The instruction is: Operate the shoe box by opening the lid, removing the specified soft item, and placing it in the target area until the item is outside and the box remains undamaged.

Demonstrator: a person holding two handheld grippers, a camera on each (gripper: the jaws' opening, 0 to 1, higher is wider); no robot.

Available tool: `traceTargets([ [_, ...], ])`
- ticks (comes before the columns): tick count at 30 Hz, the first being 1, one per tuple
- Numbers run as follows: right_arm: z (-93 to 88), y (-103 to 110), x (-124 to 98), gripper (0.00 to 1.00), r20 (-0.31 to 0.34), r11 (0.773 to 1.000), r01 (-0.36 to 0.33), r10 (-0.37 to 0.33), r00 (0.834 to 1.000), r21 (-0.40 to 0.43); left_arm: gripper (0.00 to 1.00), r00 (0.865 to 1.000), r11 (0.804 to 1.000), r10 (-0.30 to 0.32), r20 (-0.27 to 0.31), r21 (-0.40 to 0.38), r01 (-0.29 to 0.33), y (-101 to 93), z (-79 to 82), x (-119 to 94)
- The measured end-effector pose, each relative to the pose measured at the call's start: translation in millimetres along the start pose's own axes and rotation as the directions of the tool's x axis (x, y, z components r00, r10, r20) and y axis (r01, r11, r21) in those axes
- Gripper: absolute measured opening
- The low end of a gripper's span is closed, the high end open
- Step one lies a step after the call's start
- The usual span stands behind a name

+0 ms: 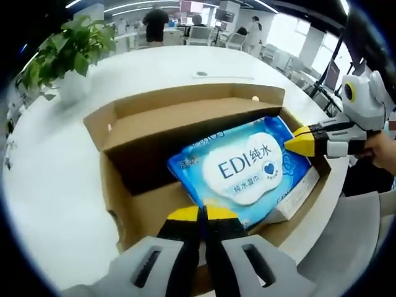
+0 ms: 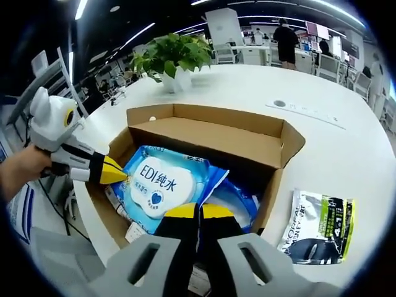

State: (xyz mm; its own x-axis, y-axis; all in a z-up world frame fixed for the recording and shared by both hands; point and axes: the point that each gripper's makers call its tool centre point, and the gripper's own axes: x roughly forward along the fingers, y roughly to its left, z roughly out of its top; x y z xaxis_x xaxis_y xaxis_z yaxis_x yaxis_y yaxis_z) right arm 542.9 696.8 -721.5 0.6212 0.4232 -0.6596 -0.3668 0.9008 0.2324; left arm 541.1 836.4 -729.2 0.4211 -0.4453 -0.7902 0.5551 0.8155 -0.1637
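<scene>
Two grippers meet over the open shoe box (image 2: 260, 145): the left gripper (image 1: 202, 215) and right gripper (image 2: 198, 211), jaws closed, pinch opposite edges of the wet-wipes pack (image 2: 158, 184) inside, apparently to lift it out

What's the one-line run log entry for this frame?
box: lid open | wipes pack: inside box | left gripper: shut, at pack edge | right gripper: shut, at pack edge | black-green pouch: on table

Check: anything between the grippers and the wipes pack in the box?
Nothing visible. The lid is open, and the wipes pack lies uncovered on top in the shoe box. Left gripper and right gripper are each at one edge.
</scene>
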Motion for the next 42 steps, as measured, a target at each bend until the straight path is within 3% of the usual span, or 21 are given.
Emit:
traceTargets([
  [11, 12.2, 1, -12, 0.0, 0.026, 0.999, -0.02, 0.019, 0.999, 0.027, 0.0, 0.998, 0.999, -0.007, 0.056, -0.044, 0.009, -5.1, 15.8, -18],
  [23, 23.2, -8, -32, 0.0, 0.056, 0.998, -0.023, 0.02, 0.998, 0.054, 0.0, 0.994, 0.998, -0.023, 0.104, -0.051, 0.028, -23.2, 31.4, -30],
  [42, 28.7, -54, -71, 0.0, 0.088, 0.994, 0.03, -0.039, 0.995, 0.102, 0.0, 0.986, 0.995, -0.091, 0.143, -0.024, 0.095, -74.9, 59.6, -21],
])
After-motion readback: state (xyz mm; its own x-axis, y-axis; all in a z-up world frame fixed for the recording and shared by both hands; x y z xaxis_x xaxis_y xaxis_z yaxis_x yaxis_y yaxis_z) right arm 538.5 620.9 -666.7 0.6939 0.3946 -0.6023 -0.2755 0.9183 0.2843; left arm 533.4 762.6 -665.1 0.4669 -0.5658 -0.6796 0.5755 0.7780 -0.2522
